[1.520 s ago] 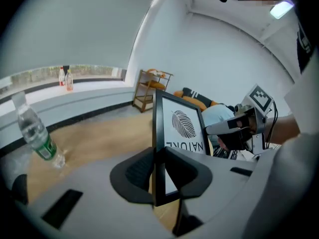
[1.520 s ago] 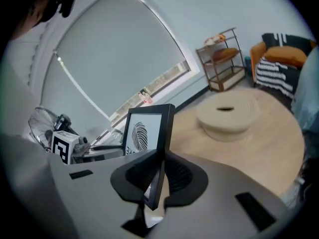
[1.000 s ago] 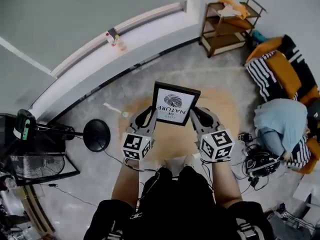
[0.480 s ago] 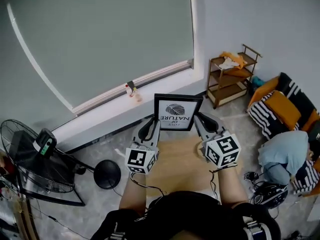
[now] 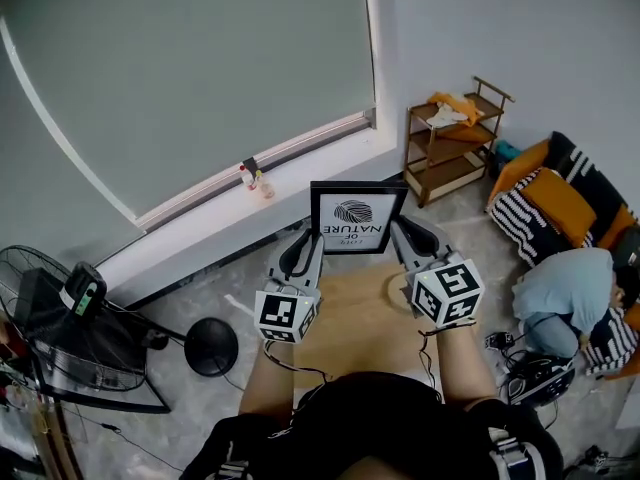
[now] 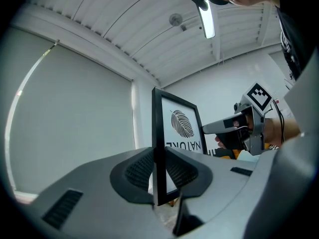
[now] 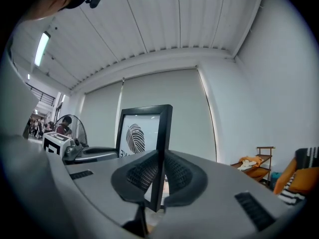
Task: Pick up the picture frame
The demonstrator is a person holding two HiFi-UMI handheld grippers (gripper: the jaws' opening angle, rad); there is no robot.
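Observation:
A black picture frame (image 5: 357, 217) with a white leaf print, its lettering upside down, hangs in the air before the window blind. My left gripper (image 5: 315, 240) is shut on its left edge, and my right gripper (image 5: 397, 232) is shut on its right edge. In the left gripper view the black frame edge (image 6: 159, 153) stands upright, clamped between the ribbed pads. The right gripper view shows the frame edge (image 7: 162, 148) pinched the same way, with the print turned toward the left gripper (image 7: 75, 151).
A low wooden table (image 5: 350, 323) lies below the frame. A standing fan (image 5: 60, 328) and its round base (image 5: 212, 348) are at the left. A wooden shelf rack (image 5: 452, 138) stands at the right wall, with an orange striped sofa (image 5: 560, 203) and a seated person (image 5: 565, 288) beyond.
Both grippers have lifted the frame from low over the wooden table up to window height. Over the last half second it has stayed almost still.

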